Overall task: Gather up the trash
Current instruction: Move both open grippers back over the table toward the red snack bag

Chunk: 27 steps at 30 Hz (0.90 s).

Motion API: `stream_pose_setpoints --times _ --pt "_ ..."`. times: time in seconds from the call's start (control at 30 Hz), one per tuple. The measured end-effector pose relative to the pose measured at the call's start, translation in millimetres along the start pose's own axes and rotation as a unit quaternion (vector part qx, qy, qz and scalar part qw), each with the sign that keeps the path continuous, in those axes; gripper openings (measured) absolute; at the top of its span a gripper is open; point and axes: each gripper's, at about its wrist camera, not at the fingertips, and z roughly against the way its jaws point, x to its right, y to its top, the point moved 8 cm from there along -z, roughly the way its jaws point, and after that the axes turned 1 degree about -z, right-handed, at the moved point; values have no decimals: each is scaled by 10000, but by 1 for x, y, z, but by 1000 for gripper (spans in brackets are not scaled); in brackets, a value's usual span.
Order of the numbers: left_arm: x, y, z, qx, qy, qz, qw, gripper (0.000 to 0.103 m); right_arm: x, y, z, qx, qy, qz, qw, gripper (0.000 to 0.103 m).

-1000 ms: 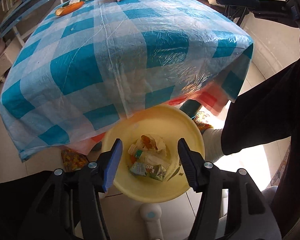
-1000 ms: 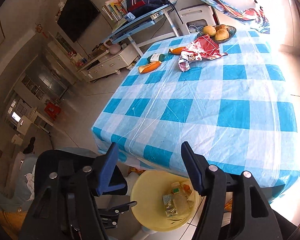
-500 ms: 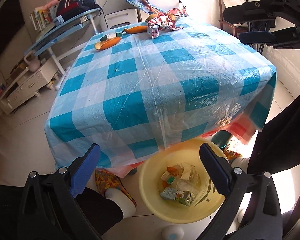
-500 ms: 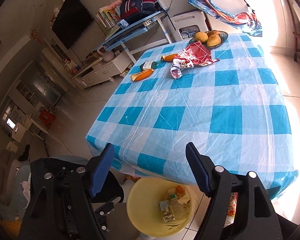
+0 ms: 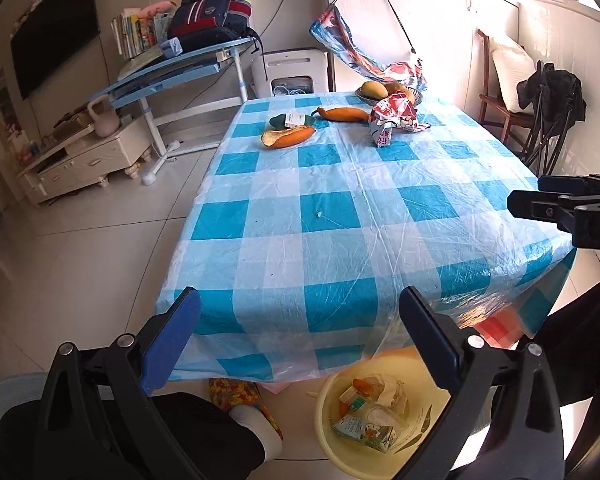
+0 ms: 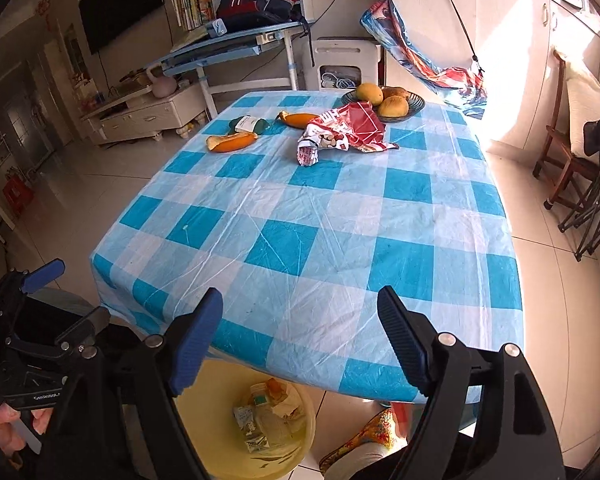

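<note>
Right wrist view: two orange peels [image 6: 231, 142], one red wrapper [image 6: 346, 128], three mangoes [image 6: 392, 105].

Peels [image 5: 288, 137], a green wrapper [image 5: 291, 120] and a red bag [image 5: 392, 114] lie at the table's 12 o'clock end; the yellow bin [image 5: 328, 438] at 6 holds cartons.

A wide stretch of the blue-and-white checked plastic tablecloth [image 6: 300, 240] is lying bare at the near end. At the far end, a crumpled red-and-white wrapper [image 6: 342, 130], two orange peel strips [image 6: 231, 142] and a dark fruit bowl [image 6: 384, 101] are crowding the surface.
</note>
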Motion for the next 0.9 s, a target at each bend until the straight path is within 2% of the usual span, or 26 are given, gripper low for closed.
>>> stream_pose_setpoints --times 0.23,0.57,0.9 --pt "-13 29 -6 83 181 -157 9997 96 -13 10 1 231 -594 699 9955 80" --pt "-27 72 -33 87 326 -182 9993 96 -31 23 -9 333 -893 1286 9871 81" --pt "-23 103 -74 -2 316 -316 9990 96 -38 31 -21 334 -671 1329 9883 85"
